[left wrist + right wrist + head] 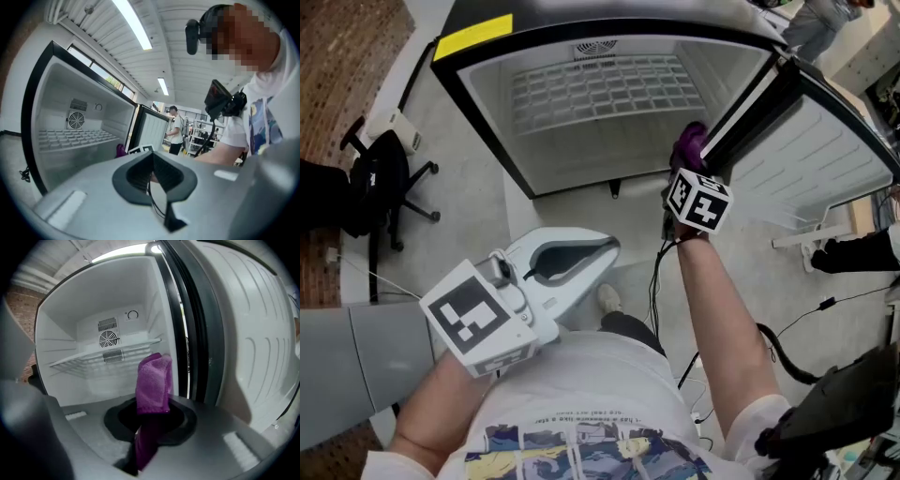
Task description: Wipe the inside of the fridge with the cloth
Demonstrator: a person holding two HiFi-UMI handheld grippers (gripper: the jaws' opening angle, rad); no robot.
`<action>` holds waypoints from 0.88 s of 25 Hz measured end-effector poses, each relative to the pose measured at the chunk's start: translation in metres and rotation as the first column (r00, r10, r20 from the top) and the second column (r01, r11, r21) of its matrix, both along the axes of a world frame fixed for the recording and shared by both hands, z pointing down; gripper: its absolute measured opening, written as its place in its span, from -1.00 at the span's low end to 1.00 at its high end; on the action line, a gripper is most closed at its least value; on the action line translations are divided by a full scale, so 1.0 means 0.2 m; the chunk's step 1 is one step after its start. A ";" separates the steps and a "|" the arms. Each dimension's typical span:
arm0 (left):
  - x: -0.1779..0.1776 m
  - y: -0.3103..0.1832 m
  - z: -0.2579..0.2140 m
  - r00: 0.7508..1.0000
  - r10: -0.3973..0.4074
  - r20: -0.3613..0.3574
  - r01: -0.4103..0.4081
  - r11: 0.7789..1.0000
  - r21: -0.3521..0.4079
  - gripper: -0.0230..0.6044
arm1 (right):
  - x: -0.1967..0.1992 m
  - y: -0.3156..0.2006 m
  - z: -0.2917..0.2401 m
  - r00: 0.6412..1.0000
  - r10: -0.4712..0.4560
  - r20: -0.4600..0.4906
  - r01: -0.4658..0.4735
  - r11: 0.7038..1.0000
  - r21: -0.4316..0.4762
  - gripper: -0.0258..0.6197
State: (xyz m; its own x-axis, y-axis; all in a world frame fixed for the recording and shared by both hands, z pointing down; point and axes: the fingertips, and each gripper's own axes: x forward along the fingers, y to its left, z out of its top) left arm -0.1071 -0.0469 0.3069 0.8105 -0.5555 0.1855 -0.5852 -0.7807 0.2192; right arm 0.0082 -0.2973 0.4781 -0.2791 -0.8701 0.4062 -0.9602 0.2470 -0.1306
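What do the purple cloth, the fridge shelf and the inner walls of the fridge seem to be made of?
The purple cloth looks like soft microfibre or terry, given its fuzzy nap and limp fold. The shelf seems to be white-coated wire, shown by its thin open grid. The inner walls look like smooth white plastic with moulded ledges, though that is less certain.

1 fridge (487, 103), 1 wire shelf (600, 89), 1 cloth (689, 142), 1 left gripper (153, 161), 1 right gripper (151, 405), 1 office chair (375, 183) at 9 o'clock
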 end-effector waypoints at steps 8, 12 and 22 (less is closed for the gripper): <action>0.03 -0.01 0.03 1.000 -0.015 0.002 0.015 1.000 0.009 -0.91 | 0.02 -0.04 0.05 0.999 0.039 -0.015 -0.038 0.999 0.009 -0.75; 0.02 -0.04 0.04 1.000 -0.029 0.005 0.029 0.999 -0.018 -0.91 | -0.01 -0.10 0.06 0.999 0.040 -0.022 -0.040 0.999 -0.001 -0.75; -0.01 -0.18 0.00 0.999 -0.048 0.010 0.048 0.999 -0.022 -0.91 | -0.13 -0.31 0.07 0.998 0.019 -0.064 -0.020 0.999 -0.028 -0.75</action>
State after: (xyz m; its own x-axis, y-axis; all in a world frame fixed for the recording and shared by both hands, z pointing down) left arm -0.1094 -0.0824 0.3077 0.7810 -0.5896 0.2058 -0.6243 -0.7464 0.2306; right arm -0.0180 -0.3585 0.4916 -0.2352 -0.8630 0.4471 -0.9713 0.2253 -0.0761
